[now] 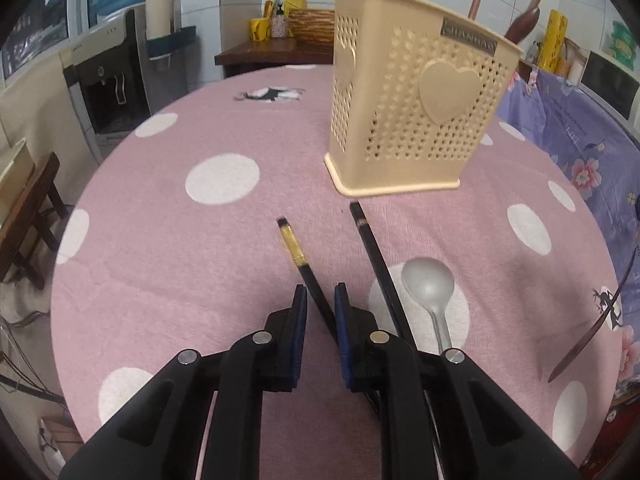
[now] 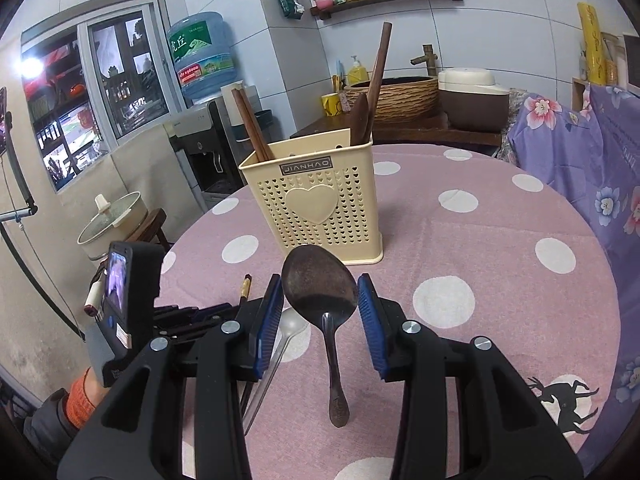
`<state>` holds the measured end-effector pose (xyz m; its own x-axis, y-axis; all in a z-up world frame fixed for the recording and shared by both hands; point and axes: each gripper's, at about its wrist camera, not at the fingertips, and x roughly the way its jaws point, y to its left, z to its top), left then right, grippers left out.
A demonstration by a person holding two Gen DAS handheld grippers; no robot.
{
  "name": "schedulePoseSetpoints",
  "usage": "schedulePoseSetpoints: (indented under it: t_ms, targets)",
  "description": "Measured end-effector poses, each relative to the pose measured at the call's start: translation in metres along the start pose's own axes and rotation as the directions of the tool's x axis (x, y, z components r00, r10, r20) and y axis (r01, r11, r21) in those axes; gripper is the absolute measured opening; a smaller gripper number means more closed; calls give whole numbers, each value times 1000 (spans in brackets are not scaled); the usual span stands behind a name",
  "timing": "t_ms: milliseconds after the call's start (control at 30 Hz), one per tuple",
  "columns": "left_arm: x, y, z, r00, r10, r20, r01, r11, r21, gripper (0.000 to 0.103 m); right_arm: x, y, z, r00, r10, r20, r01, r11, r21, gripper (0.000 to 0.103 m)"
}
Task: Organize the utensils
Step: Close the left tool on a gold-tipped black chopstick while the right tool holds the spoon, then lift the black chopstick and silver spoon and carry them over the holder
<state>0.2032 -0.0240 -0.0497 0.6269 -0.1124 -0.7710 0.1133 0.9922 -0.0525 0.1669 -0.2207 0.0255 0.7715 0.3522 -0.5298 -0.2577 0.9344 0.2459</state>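
In the left wrist view, the left gripper (image 1: 321, 300) sits at lower centre, its 2 blue pads nearly together around a black chopstick with a gold band (image 1: 308, 270). The chopstick runs up and to the left from between the pads; it touches the right pad, but whether both pads press on it I cannot tell. Just right of it a second black chopstick (image 1: 374, 252) lies on the pink polka-dot surface (image 1: 200, 240), its far tip near the base of the cream utensil holder (image 1: 416, 116). Further right a silver spoon (image 1: 428, 284) lies bowl up on a white dot. The holder stands upright in the upper right of the frame, wooden handles sticking out of its top. At the far right edge a dark spoon shows as a thin tilted shape.

In the right wrist view, a camera unit and an orange sleeve cuff (image 2: 80, 400) fill the lower left. At centre the right gripper (image 2: 320, 300) is clamped on the dark metal spoon (image 2: 320, 284), 1 pad on each side of its bowl, the handle hanging down toward the bottom of the frame. The holder (image 2: 312, 200) stands just beyond, wooden chopsticks (image 2: 250, 128) in its left end and wooden spoons (image 2: 368, 108) in its right
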Motion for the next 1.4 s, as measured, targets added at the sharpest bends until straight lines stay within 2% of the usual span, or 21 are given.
schedulePoseSetpoints:
  t_ms: [467,867,1133,1267,1400]
  targets:
    - [30,-6,15,996,85,-39,-85,996,-23,16,2,5,-3,999,-33,2,33,999,19,39]
    - [36,-8,21,994,92,-53,-94,995,-29,8,6,10,-2,999,-33,-7,33,999,24,39]
    - [39,-6,24,995,85,-47,-87,995,-44,8,8,10,-2,999,-38,-10,38,999,23,39]
    - [37,-4,25,997,65,-41,-67,996,-61,8,10,8,-3,999,-46,-14,46,999,23,39]
    - [20,0,29,999,37,1,-37,996,-78,8,11,8,-4,999,-47,-12,47,999,22,39]
